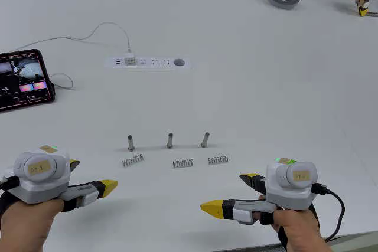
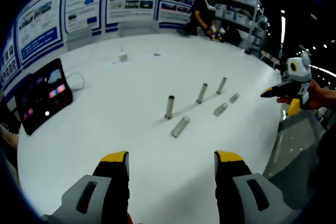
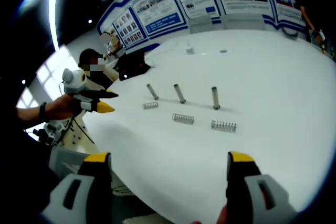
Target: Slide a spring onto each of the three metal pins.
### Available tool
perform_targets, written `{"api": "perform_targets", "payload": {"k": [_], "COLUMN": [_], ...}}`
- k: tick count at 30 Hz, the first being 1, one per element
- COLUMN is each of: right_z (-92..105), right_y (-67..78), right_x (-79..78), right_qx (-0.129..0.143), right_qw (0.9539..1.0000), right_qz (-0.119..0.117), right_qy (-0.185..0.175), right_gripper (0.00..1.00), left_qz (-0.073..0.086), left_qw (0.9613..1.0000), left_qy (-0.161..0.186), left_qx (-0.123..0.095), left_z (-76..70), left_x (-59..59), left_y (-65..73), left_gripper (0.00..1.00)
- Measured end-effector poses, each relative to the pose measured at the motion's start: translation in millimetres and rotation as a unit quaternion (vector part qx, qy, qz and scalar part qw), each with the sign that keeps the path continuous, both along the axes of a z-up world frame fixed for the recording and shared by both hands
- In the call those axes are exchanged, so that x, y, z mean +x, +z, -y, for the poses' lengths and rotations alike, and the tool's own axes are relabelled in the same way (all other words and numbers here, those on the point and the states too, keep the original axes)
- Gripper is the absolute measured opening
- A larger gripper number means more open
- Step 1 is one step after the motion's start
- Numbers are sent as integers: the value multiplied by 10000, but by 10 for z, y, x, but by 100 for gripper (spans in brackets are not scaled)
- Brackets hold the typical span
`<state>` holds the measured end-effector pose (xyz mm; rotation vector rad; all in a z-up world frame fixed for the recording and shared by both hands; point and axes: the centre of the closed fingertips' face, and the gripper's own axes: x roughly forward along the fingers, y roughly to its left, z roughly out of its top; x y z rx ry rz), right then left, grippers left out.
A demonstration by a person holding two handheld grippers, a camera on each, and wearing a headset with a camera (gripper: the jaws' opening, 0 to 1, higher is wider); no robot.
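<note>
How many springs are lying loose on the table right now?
3. The left spring, middle spring and right spring lie flat in a row on the table, one in front of each upright pin. None seems hidden.

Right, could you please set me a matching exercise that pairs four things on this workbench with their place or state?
Things:
1. black tablet
2. long white power strip
3. three short metal pins
4. three coiled metal springs

Place or state:
A. standing upright in a row
B. at the far left, screen lit
C. lying flat, one in front of each pin
D. farther back, with a white plug in it

Pairs: 1-B, 2-D, 3-A, 4-C
</note>
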<state>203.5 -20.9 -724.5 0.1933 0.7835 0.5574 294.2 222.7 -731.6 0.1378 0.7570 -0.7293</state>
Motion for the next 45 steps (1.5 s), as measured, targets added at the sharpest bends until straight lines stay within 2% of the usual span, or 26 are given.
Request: {"api": "perform_targets", "payload": {"k": [3, 6, 8, 13, 24, 28, 32, 35, 37, 39, 45], "right_z": [-11, -29, -41, -72, -69, -89, -98, -109, -108, -101, -73], "right_y": [4, -8, -11, 4, -23, -31, -37, -30, -31, -35, -29], "right_x": [8, -1, -1, 3, -21, -31, -31, -34, -38, -48, -53], "right_qx": [0, -2, -2, 16, -8, -23, -22, -15, -15, -30, -32], "right_qw": [10000, 10000, 10000, 10000, 10000, 10000, 10000, 10000, 10000, 10000, 10000], "right_qz": [43, 20, 18, 53, 38, 27, 20, 25, 24, 20, 21], "right_qy": [-4, 13, 24, 39, 47, 74, 73, 75, 69, 64, 22], "right_gripper": [93, 93, 93, 93, 93, 93, 93, 93, 93, 93, 93], "left_qz": [-36, 12, 27, 0, 70, 117, 73, 79, 77, 83, 133], "left_qw": [10000, 9999, 9999, 9998, 9994, 9985, 9973, 9954, 9949, 9939, 9887], "left_qy": [12, -15, -59, -143, -347, -525, -716, -903, -954, -1053, -1389], "left_qx": [-45, -99, -116, -100, -25, 132, 172, 310, 325, 333, 551], "left_z": [-7, 19, 36, 66, 98, 127, 176, 212, 238, 282, 380], "left_x": [-17, -28, -20, -51, -52, -72, -83, -86, -78, -71, -45], "left_y": [32, 87, 77, 87, 126, 106, 60, 23, 17, 14, -40], "left_gripper": [70, 72, 73, 74, 75, 74, 74, 73, 73, 73, 73]}}
